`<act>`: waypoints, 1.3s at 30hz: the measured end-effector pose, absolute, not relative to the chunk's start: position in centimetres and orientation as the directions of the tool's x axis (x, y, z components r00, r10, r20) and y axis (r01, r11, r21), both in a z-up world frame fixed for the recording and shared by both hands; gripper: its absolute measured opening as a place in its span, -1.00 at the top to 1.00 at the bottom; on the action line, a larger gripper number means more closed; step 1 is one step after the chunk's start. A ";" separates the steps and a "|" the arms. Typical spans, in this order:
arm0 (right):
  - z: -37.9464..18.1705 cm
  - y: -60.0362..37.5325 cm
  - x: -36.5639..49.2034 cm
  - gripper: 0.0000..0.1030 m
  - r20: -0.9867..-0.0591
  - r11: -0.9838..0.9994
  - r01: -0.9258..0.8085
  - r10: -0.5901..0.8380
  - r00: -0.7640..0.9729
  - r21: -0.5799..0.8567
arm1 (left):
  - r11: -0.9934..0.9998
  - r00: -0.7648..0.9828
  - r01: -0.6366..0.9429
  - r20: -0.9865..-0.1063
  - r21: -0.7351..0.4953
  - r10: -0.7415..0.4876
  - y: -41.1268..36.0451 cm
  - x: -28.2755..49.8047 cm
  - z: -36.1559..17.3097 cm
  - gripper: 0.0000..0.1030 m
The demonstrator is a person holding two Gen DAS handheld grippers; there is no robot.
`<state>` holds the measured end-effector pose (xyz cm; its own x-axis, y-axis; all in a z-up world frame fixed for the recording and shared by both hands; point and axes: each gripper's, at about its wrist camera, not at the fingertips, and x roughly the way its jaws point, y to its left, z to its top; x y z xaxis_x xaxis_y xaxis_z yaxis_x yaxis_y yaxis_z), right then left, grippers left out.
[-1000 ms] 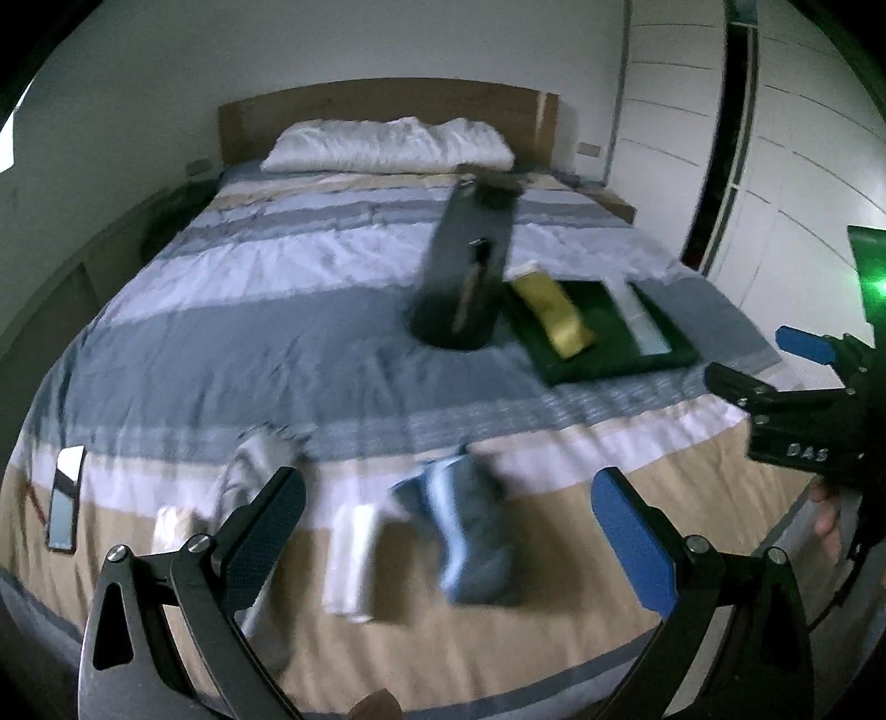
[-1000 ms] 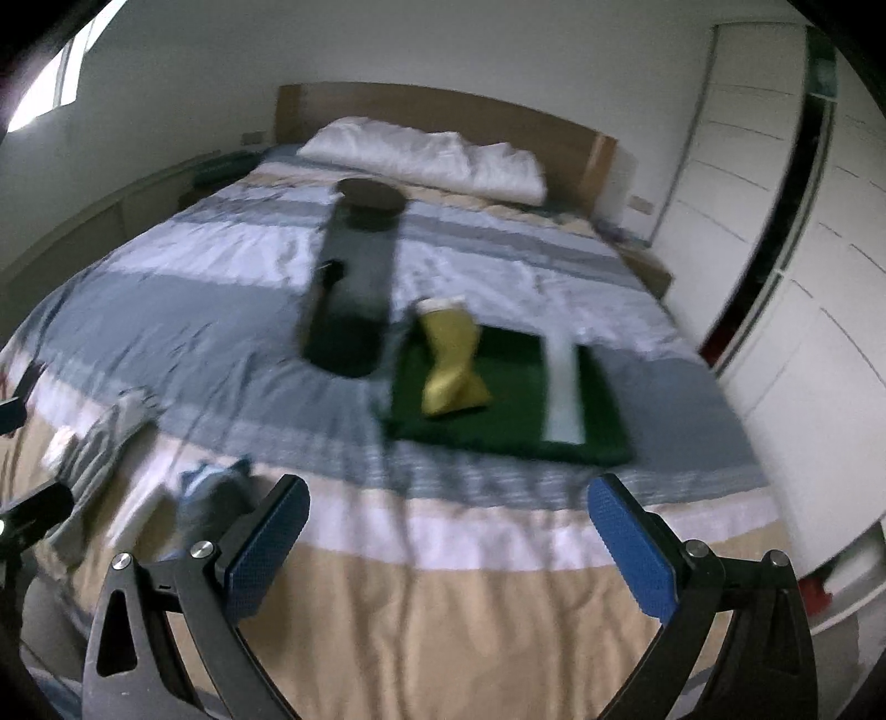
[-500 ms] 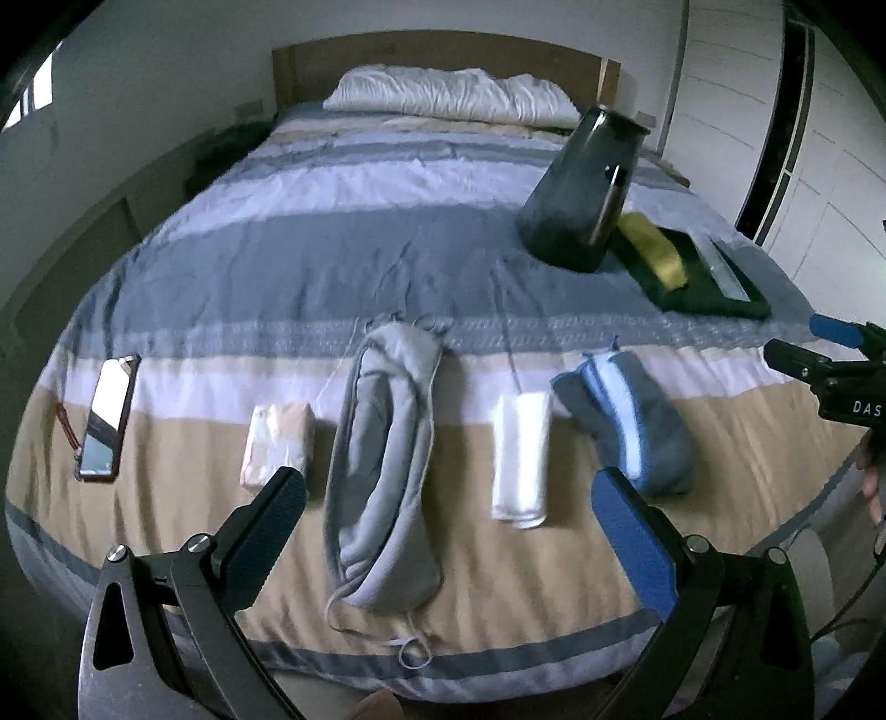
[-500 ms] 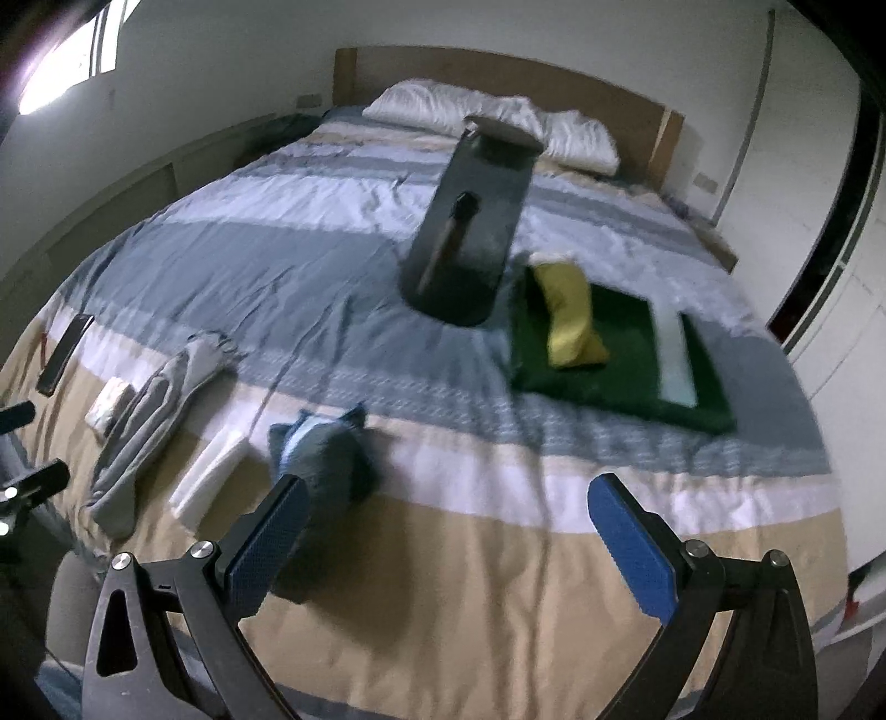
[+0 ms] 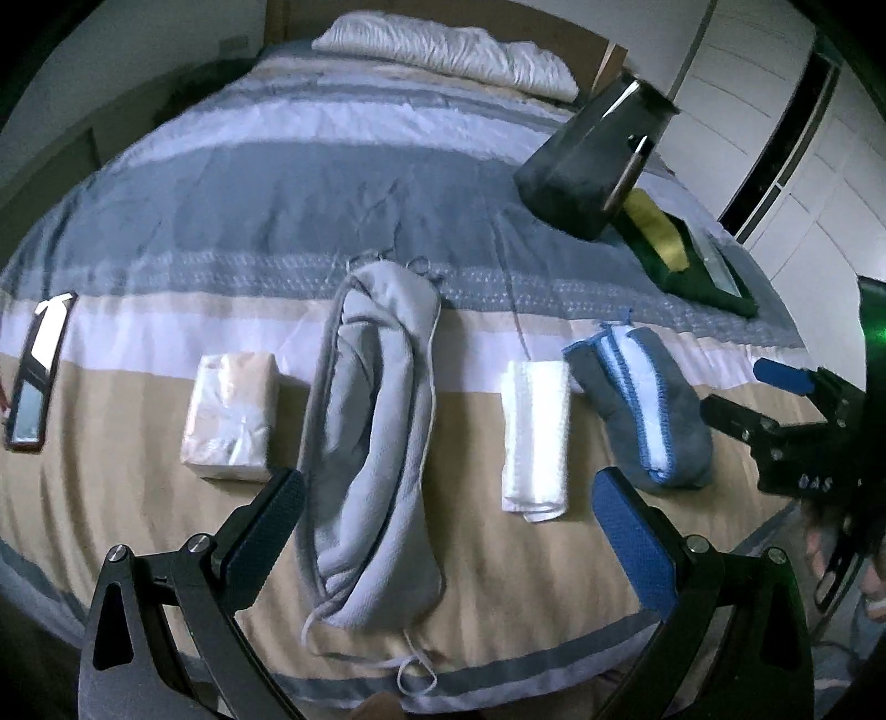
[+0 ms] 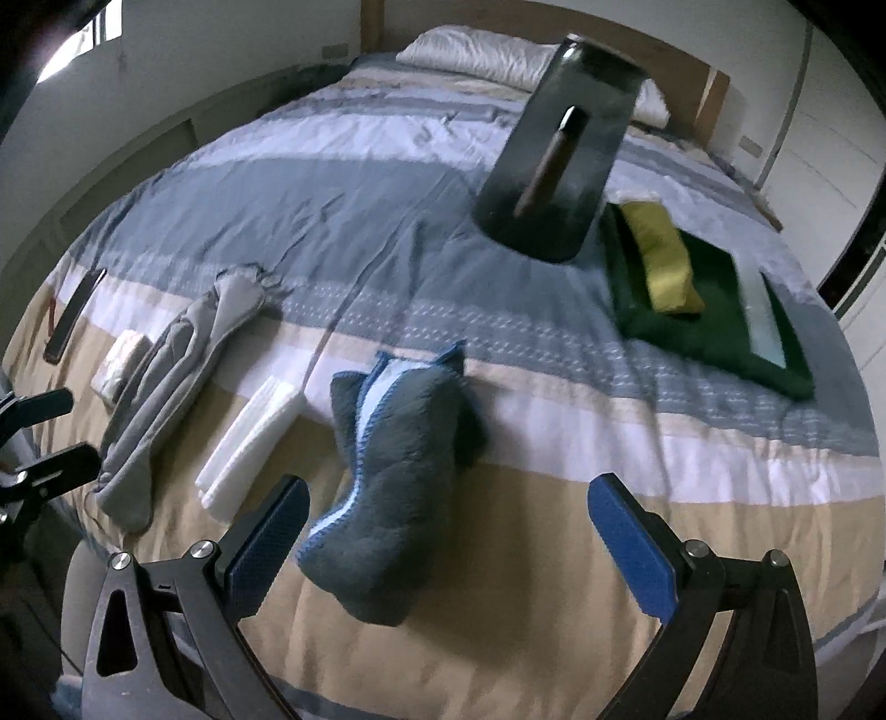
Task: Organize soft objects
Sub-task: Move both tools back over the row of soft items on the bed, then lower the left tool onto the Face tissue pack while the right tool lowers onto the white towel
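Several soft things lie in a row near the bed's foot: a pale tissue pack (image 5: 230,418), a long grey folded garment (image 5: 376,437), a white folded towel (image 5: 534,432) and a dark grey cloth with blue trim (image 5: 642,410). My left gripper (image 5: 451,534) is open and empty above the grey garment's near end. My right gripper (image 6: 448,540) is open and empty over the blue-trimmed cloth (image 6: 396,471). The right view also shows the towel (image 6: 249,443) and the garment (image 6: 177,382). The right gripper shows at the left view's right edge (image 5: 775,399).
A tall dark basket (image 5: 592,166) stands mid-bed beside a green folded blanket (image 6: 714,327) bearing a yellow cloth (image 6: 662,263) and a pale strip. A phone (image 5: 36,371) lies at the left edge. A pillow (image 5: 443,50) sits at the headboard.
Both grippers have swung left and dipped toward the foot of the bed, so the row of soft things now fills the views. Nothing was taken hold of.
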<state>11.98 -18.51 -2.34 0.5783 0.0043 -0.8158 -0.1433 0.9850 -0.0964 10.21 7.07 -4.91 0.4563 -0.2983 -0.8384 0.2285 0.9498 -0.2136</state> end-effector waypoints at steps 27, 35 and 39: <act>-5.0 -17.4 14.7 -0.99 -0.845 0.981 -0.154 -0.021 0.534 -0.121 | 0.977 0.470 0.154 -0.858 -0.148 -0.204 11.2 14.6 -6.5 -0.97; -5.8 -17.6 15.3 -0.99 -0.852 0.984 -0.151 -0.004 0.523 -0.098 | 0.995 0.408 0.062 -0.907 -0.084 -0.102 16.6 16.5 -9.4 -0.97; -6.3 -17.8 15.8 -0.99 -0.858 0.986 -0.137 -0.008 0.513 -0.091 | 0.996 0.376 0.074 -0.923 -0.059 -0.083 16.7 17.3 -11.0 -0.97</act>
